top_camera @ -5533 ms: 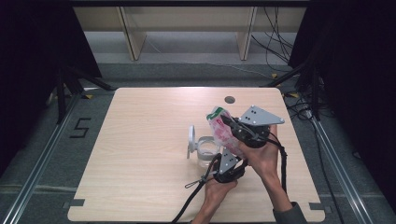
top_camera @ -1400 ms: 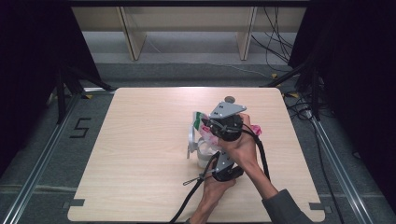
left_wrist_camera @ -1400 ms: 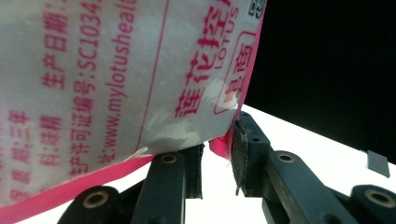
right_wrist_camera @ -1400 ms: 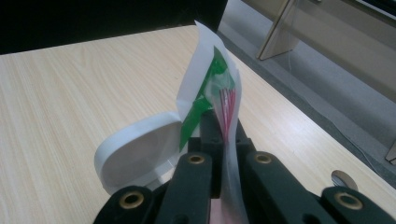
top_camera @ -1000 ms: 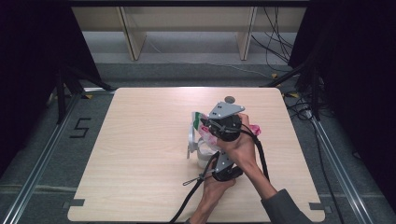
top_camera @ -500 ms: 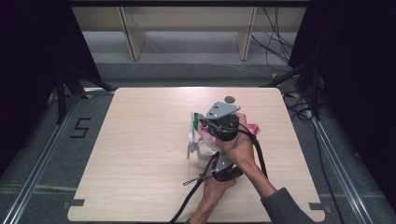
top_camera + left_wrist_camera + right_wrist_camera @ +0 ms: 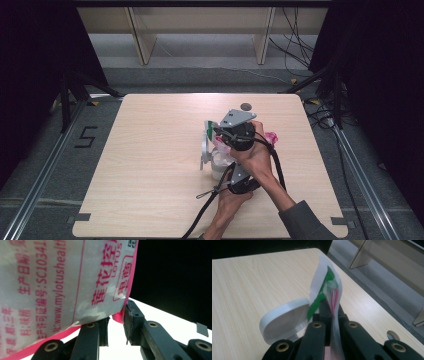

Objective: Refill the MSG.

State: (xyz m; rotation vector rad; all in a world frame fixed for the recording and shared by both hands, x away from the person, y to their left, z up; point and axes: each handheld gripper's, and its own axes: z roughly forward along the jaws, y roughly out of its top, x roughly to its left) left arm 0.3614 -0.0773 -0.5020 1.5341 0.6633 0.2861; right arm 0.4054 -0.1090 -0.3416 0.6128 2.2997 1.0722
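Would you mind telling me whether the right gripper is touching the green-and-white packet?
Touching. The right gripper view shows the right gripper with both jaws pressed flat against the green-and-white packet, pinching its edge.

Pale wood-grain table (image 7: 150, 165) on a grey floor (image 7: 200, 77). Metal rails (image 7: 42, 175) along both sides of the table, a black "5" (image 7: 86, 136) marked beside the left one. Beyond the far edge, light wooden shelf legs (image 7: 142, 42) against a pale wall. Black cables (image 7: 300, 37) strewn over the floor at right. Dark curtains (image 7: 35, 50) to left and right, black stand legs (image 7: 70, 95) at their feet. Even light from overhead.
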